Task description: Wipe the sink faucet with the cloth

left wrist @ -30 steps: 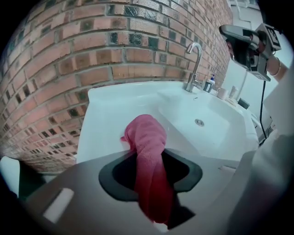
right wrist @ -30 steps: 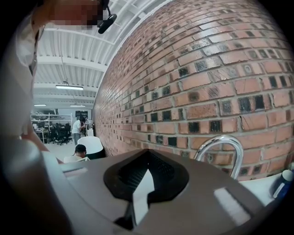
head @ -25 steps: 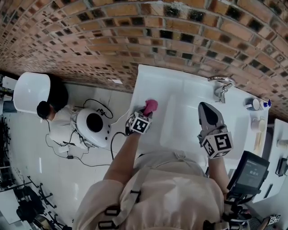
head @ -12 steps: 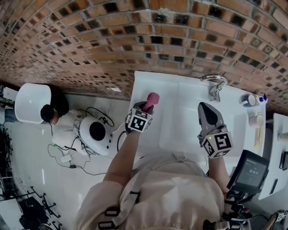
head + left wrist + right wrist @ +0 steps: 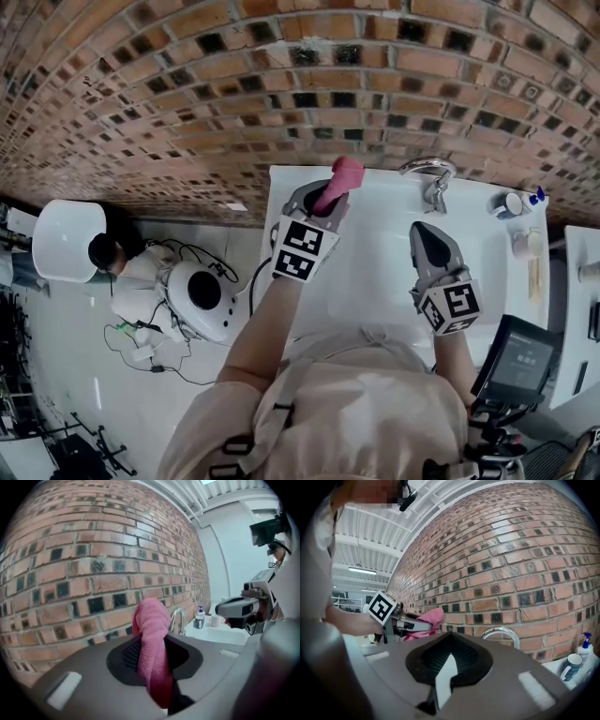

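My left gripper (image 5: pixel 323 204) is shut on a pink cloth (image 5: pixel 343 176), raised over the back left part of the white sink (image 5: pixel 375 272), close to the brick wall. In the left gripper view the cloth (image 5: pixel 152 644) hangs folded between the jaws of the left gripper (image 5: pixel 152 667), and the chrome faucet (image 5: pixel 177 619) stands beyond it to the right. The faucet (image 5: pixel 429 178) is at the sink's back edge. My right gripper (image 5: pixel 422 232) hovers over the basin just in front of the faucet, shut and holding nothing. The right gripper view shows the faucet (image 5: pixel 501 633) straight ahead of the right gripper (image 5: pixel 445 667).
A cup (image 5: pixel 509 202) and a soap bottle (image 5: pixel 536 197) stand on the sink's back right corner. The brick wall (image 5: pixel 281 84) rises right behind the sink. On the floor to the left are a round white machine (image 5: pixel 202 291), cables and a crouching person (image 5: pixel 103 253). A dark screen (image 5: pixel 520 356) is at lower right.
The left gripper has lifted the pink cloth from the sink's left rim, up and back toward the wall and the faucet. The right gripper has shifted only slightly.
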{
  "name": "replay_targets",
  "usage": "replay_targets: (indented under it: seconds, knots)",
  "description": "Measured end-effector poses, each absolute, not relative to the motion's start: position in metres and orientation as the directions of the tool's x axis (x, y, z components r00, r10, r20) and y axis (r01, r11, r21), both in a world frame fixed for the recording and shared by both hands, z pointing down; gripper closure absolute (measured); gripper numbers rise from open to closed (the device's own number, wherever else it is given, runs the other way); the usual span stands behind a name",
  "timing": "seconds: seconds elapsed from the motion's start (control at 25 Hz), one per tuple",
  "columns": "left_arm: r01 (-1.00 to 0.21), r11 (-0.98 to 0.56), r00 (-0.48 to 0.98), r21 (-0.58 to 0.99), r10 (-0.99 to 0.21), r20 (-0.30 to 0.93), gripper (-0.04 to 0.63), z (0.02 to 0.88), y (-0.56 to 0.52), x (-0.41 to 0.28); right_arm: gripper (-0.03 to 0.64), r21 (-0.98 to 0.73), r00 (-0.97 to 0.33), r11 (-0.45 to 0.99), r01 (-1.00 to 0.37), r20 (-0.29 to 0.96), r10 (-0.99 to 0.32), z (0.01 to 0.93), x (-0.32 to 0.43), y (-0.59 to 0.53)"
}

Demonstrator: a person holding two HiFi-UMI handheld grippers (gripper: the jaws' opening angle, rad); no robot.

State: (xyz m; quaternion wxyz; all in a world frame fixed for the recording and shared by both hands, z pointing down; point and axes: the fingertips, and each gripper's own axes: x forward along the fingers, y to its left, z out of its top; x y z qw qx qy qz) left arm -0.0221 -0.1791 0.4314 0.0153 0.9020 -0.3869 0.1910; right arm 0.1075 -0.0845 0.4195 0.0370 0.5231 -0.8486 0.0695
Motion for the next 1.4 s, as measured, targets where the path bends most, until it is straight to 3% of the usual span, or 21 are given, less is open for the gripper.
replay_targets:
  seconds: [0.4, 0.76, 1.04, 1.4]
  knots:
    - [-0.618, -0.78, 0.747, -0.093, -0.621, 0.24, 0.514, 0.379, -0.193, 0.073, 0.63, -0.093, -0.435, 0.425, -0.9, 0.144, -0.889, 0.423, 0.146, -0.096]
    - [-0.552, -0.832, 0.766, -0.045, -0.528, 0.367, 0.512, 0.434, -0.218, 0.153, 0.63, -0.101, -0.442, 0.431, -0.897, 0.167, -0.881, 0.43, 0.176, -0.111]
    - [-0.582, -0.813, 0.753, -0.01, -0.543, 0.372, 0.512, 0.455, -0.226, 0.15, 0.63, -0.114, -0.437, 0.422, -0.899, 0.173, -0.883, 0.436, 0.184, -0.114]
    - [-0.651, -0.755, 0.656, 0.082, -0.505, 0.561, 0.512, 0.542, -0.223, 0.108, 0.63, -0.121, -0.44, 0.424, -0.897, 0.175, -0.881, 0.438, 0.178, -0.11]
